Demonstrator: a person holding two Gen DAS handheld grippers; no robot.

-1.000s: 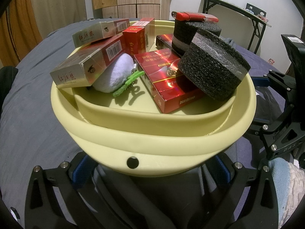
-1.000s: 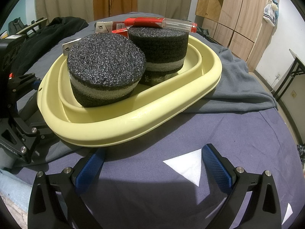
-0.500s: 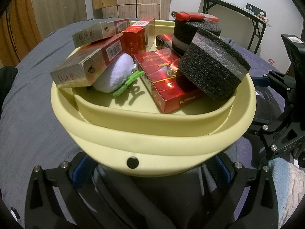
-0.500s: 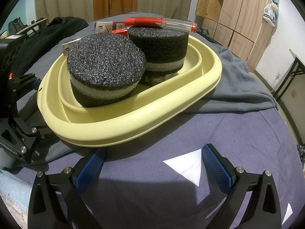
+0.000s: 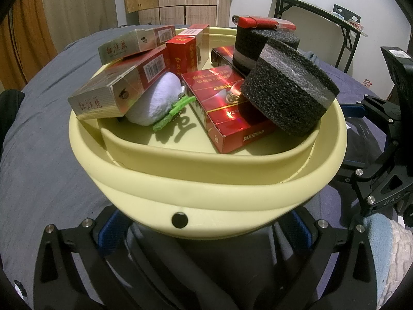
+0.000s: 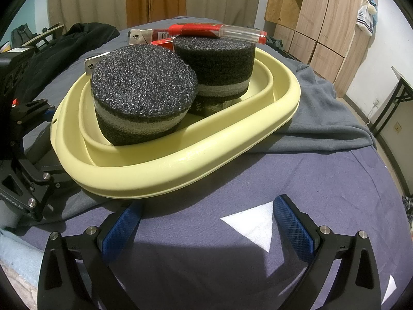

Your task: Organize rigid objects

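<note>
the yellow basin [image 5: 206, 180] sits straight ahead of the left gripper [image 5: 204, 230], nearer than the right gripper [image 6: 206, 222]. both grippers stand apart, holding nothing; the basin's long axis runs away from the left one.

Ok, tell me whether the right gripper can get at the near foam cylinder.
Probably yes: the right gripper is open and empty, and the near foam cylinder sits exposed above the basin rim.

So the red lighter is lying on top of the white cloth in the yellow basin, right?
Not quite. The red lighter lies on top of the far black foam block, not on the white cloth, which sits lower in the yellow basin under a box. Both wrist views show it.
</note>
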